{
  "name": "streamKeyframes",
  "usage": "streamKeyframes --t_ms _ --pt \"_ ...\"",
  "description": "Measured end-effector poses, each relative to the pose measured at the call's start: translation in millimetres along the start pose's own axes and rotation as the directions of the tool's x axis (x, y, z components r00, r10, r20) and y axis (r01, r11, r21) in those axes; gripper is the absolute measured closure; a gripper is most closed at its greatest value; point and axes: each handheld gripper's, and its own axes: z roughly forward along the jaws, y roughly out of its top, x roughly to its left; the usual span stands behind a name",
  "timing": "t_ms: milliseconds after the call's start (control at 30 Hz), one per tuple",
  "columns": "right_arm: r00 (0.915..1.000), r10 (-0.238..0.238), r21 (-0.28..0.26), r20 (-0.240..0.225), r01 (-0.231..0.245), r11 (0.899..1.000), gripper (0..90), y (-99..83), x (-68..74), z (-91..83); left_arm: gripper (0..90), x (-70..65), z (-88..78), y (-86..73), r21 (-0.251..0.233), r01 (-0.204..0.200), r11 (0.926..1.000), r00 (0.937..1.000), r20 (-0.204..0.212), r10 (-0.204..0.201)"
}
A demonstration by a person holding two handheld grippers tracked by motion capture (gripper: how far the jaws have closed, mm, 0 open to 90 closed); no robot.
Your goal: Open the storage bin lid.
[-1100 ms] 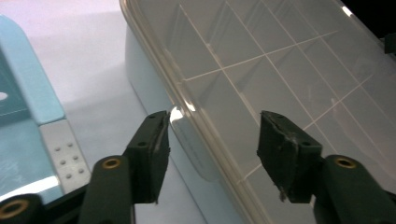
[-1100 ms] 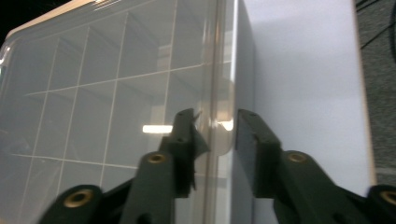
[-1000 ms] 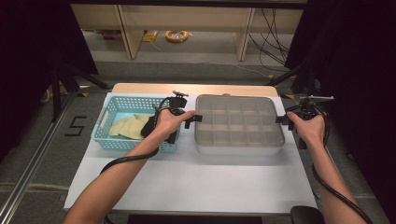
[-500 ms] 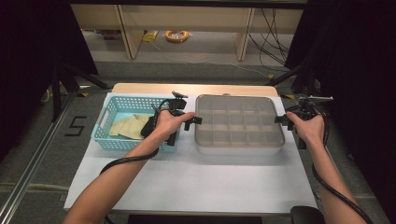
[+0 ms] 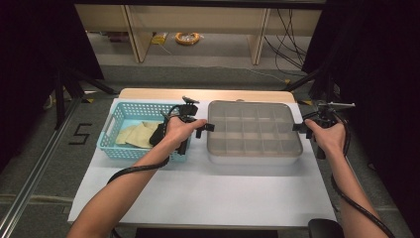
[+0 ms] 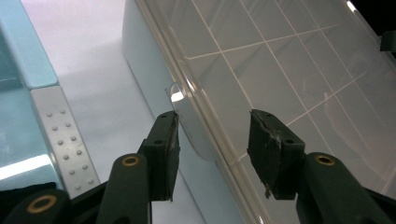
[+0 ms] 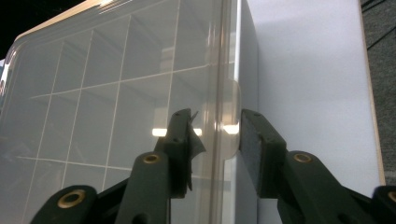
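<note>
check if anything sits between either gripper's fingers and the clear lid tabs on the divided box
Nothing visible does. The left gripper straddles the lid tab on its end of the divided box, and the right gripper straddles the tab at the other end. Both have just been closing, pads not yet pressing.

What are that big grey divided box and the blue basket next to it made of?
The divided box looks like clear, glossy plastic: its grid of compartments shows through the lid, and the rim catches bright glints in both gripper views. The basket looks like moulded light-blue plastic, with openwork walls of small regular holes. The yellowish pieces lying in it seem soft, perhaps cloth or paper.
</note>
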Motion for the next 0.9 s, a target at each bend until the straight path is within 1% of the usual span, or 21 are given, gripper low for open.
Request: streamKeyframes --t_ms 33,67,100,133,200,267,300,333,400,433,467,500,533,567,600,667,767,800,833,867,900 --pt "1.0000 0.000 0.000 0.000 0.000 1.000 66.6 0.0 0.0 0.0 53.2 -0.2 -0.4 0.0 0.001 -0.002 1.0000 1.0000 -0.001 0.002" --pt "1.0000 0.009 0.015 -0.002 -0.009 1.000 67.5 0.0 1.2 -3.7 53.4 -0.8 -1.1 -0.1 0.000 -0.015 0.9999 0.9999 -0.002 0.015" --pt "1.0000 0.009 0.015 -0.002 -0.009 1.000 67.5 0.0 1.2 -3.7 53.4 -0.8 -1.1 -0.1 0.000 -0.015 0.9999 0.9999 -0.002 0.015" --pt "0.9998 0.022 0.013 -0.002 -0.022 1.000 68.2 -0.5 1.9 -4.7 53.5 -2.0 -1.6 -0.1 -0.003 -0.018 0.9998 0.9998 -0.006 0.018" --pt "0.9999 0.014 0.001 -0.004 -0.014 1.000 68.8 -0.7 0.6 -4.6 53.4 -2.3 -2.6 0.1 -0.005 -0.018 0.9998 0.9998 -0.002 0.018" --pt "0.9998 0.020 -0.006 -0.007 -0.020 1.000 69.1 -1.0 0.3 -4.4 53.5 -2.8 -3.1 0.2 -0.006 -0.020 0.9998 0.9998 -0.001 0.020" --pt "0.9996 0.029 0.004 -0.006 -0.029 1.000 69.5 -0.8 0.2 -5.8 53.6 -2.5 -4.2 0.4 0.001 -0.032 0.9995 0.9995 -0.002 0.032" --pt "0.9989 0.041 -0.006 -0.021 -0.042 0.999 70.3 -1.4 -1.8 -6.5 53.8 -2.8 -4.9 0.5 0.005 -0.039 0.9992 0.9992 -0.001 0.039" --pt "0.9989 0.042 -0.007 -0.020 -0.042 0.999 70.8 -1.4 -2.9 -6.7 53.9 -4.0 -5.6 0.8 0.007 -0.048 0.9988 0.9988 -0.003 0.048" --pt "0.9965 0.064 -0.016 -0.054 -0.065 0.998 72.2 -1.6 -5.0 -8.9 54.2 -4.1 -5.7 0.9 0.006 -0.050 0.9987 0.9987 -0.004 0.050" --pt "0.9973 0.060 -0.013 -0.043 -0.060 0.998 72.5 -1.5 -5.2 -10.2 54.4 -5.3 -5.0 0.8 -0.011 -0.033 0.9994 0.9995 -0.001 0.033" --pt "0.9973 0.060 -0.013 -0.043 -0.060 0.998 72.5 -1.5 -5.2 -10.2 54.8 -5.3 -5.0 0.8 -0.011 -0.033 0.9994 0.9995 -0.001 0.033" --pt "0.9963 0.048 -0.010 -0.072 -0.048 0.999 72.7 -1.7 -6.9 -12.1 55.0 -5.0 -6.4 1.5 -0.003 -0.054 0.9985 0.9985 -0.006 0.054" --pt "0.9976 0.049 -0.010 -0.050 -0.049 0.999 72.8 -1.6 -5.8 -12.6 55.2 -5.0 -6.4 1.5 -0.003 -0.054 0.9985 0.9985 -0.006 0.054" --pt "0.9976 0.049 -0.010 -0.050 -0.049 0.999 72.8 -1.6 -5.8 -12.6 55.2 -5.3 -6.9 1.7 -0.003 -0.059 0.9982 0.9982 -0.008 0.059" --pt "0.9969 0.043 -0.011 -0.066 -0.044 0.999 73.1 -2.1 -6.2 -14.7 55.8 -6.0 -7.8 2.0 -0.009 -0.060 0.9982 0.9982 -0.009 0.060" --pt "0.9973 0.052 -0.010 -0.051 -0.053 0.999 73.3 -2.6 -4.7 -16.3 57.1 -6.1 -8.8 2.1 -0.014 -0.060 0.9981 0.9982 -0.009 0.060" --pt "0.9950 0.047 -0.033 -0.088 -0.050 0.998 73.6 -4.0 -6.0 -17.1 57.8 -6.6 -10.2 2.0 -0.020 -0.058 0.9981 0.9983 -0.010 0.058" --pt "0.9950 0.047 -0.033 -0.088 -0.050 0.998 73.6 -4.0 -6.0 -17.1 58.2 -6.6 -10.2 2.0 -0.020 -0.058 0.9981 0.9983 -0.010 0.058" --pt "0.9965 0.046 -0.029 -0.069 -0.048 0.998 73.8 -4.9 -5.5 -19.5 58.9 -6.9 -10.9 2.0 -0.023 -0.056 0.9982 0.9984 -0.009 0.056" --pt "0.9965 0.046 -0.029 -0.069 -0.048 0.998 73.8 -4.9 -5.5 -19.5 58.9 -7.3 -11.5 1.9 -0.026 -0.055 0.9982 0.9985 -0.009 0.055"
